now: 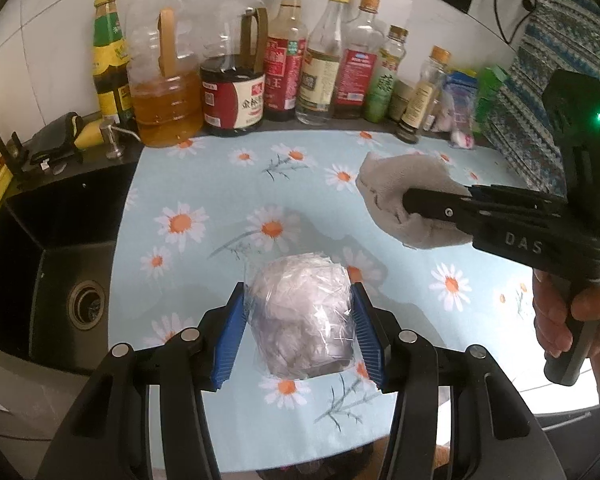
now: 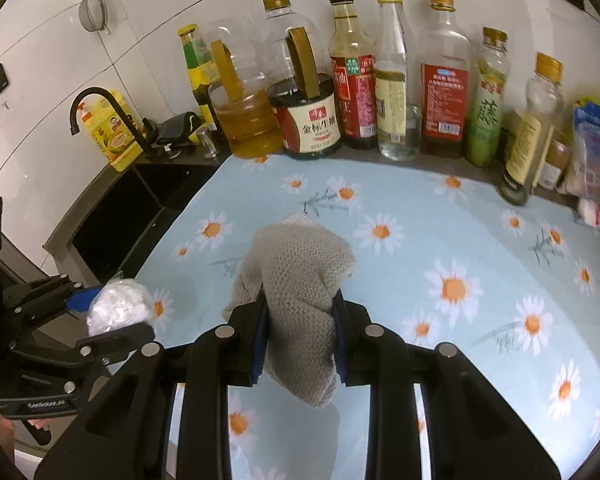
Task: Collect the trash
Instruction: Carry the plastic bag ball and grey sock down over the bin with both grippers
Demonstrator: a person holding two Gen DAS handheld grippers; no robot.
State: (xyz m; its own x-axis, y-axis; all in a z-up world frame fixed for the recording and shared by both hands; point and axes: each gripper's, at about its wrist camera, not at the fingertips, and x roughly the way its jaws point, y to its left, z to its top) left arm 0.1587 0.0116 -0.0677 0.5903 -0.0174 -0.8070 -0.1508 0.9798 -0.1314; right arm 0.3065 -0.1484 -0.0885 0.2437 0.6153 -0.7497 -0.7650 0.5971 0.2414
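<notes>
My left gripper (image 1: 298, 316) is shut on a crumpled ball of clear plastic wrap (image 1: 300, 312) and holds it just above the daisy-print cloth (image 1: 204, 184). The plastic ball also shows in the right wrist view (image 2: 118, 310), at the lower left between the left gripper's jaws. My right gripper (image 2: 300, 328) is shut on a grey knitted rag (image 2: 300, 276) and holds it above the cloth. In the left wrist view the rag (image 1: 396, 180) hangs from the right gripper (image 1: 416, 204) at the right.
A row of oil and sauce bottles (image 1: 236, 80) stands along the tiled back wall. A black sink (image 1: 48, 264) with a tap (image 2: 100, 104) lies left of the cloth. Small packets (image 2: 592, 168) and a pink-white scrap (image 2: 592, 212) lie at the back right.
</notes>
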